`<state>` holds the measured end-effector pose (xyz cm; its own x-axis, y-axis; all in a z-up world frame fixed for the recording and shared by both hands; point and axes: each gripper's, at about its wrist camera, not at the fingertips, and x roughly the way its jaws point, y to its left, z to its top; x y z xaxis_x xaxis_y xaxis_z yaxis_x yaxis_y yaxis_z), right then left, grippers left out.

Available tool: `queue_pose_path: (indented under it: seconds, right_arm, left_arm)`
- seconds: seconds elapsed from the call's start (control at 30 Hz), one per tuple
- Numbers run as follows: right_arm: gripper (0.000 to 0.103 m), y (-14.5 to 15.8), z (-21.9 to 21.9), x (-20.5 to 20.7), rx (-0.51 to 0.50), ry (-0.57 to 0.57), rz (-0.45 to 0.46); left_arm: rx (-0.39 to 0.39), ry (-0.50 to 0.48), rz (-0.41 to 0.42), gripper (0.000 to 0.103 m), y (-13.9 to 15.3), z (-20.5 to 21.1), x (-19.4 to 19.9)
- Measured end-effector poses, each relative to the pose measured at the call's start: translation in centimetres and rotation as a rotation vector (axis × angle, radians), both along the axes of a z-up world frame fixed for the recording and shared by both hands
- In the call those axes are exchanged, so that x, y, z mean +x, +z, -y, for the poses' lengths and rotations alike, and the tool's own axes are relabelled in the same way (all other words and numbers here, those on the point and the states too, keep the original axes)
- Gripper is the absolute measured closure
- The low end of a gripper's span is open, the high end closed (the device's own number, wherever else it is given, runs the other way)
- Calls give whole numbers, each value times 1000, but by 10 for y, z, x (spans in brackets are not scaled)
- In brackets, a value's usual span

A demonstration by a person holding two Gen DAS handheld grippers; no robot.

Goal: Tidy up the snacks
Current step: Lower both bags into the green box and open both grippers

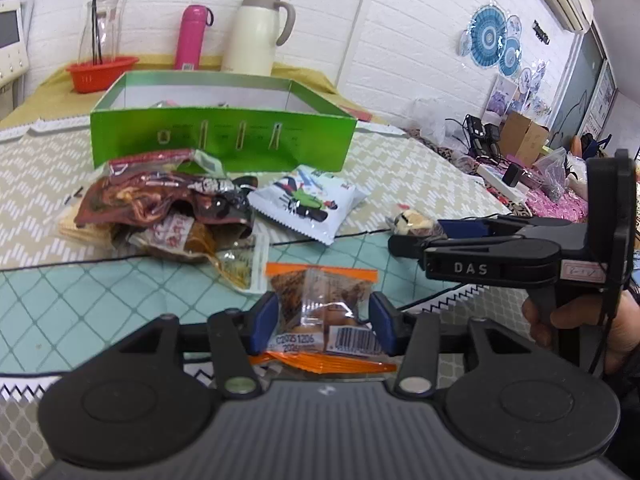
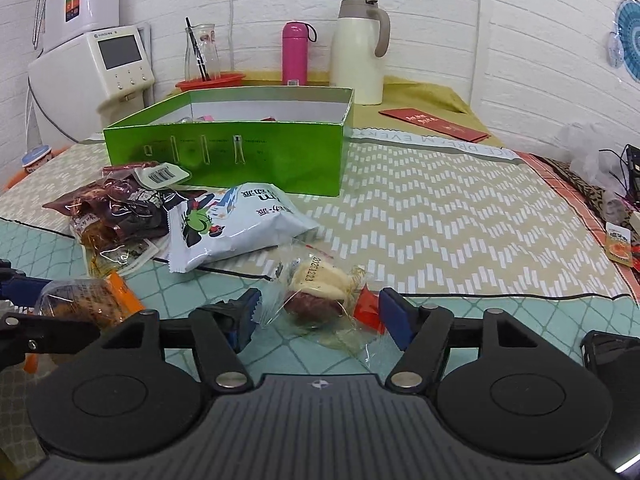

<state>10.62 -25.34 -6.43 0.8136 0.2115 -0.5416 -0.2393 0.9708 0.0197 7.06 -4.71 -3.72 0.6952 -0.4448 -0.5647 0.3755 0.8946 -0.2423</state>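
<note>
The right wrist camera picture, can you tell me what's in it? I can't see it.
The right gripper is open, its blue fingers on either side of a clear-wrapped pastry lying on the teal cloth. Behind it lie a white snack bag and dark red packets, in front of an open green box.

Both handheld grippers share one build. The left gripper and the right gripper each have a dark grey ribbed housing with a small round emblem, flanked by two round black discs. Black link arms with silver pivot pins carry blue fingertip pads. Seen side-on from the left wrist, the right gripper's black body bears white "DAS" lettering and a pale handwritten label, with a thin black cable beside its grip.
</note>
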Motion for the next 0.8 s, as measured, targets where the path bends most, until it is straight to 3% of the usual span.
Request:
queue_pose_path:
  seconds: [0.07,0.1,0.2,0.3,0.37,0.5,0.7,0.8]
  right_arm:
    - [5,1,-1,-1,-12,-5,6]
    - [18,1,-2,-2,-15,3,16]
    - [30,1,-5,-5,-32,-4,42]
    - [39,12,6,-12,74,8,42]
    - [40,26,14,-20,157,31,73]
    - [40,55,6,-25,129,64,165]
    - [40,79,-10,0,123,121,218]
    - [40,87,-17,18,118,129,236]
  left_arm:
    - [2,1,6,51,-3,1,0]
    - [5,-1,11,55,-4,1,0]
    - [-6,11,11,60,-4,0,-1]
    - [-23,20,19,60,3,-7,-4]
    - [-59,13,37,60,15,-15,-7]
    - [-78,20,123,60,45,-27,-2]
    - [-48,92,243,60,85,-42,24]
    - [-36,138,262,60,97,-52,44]
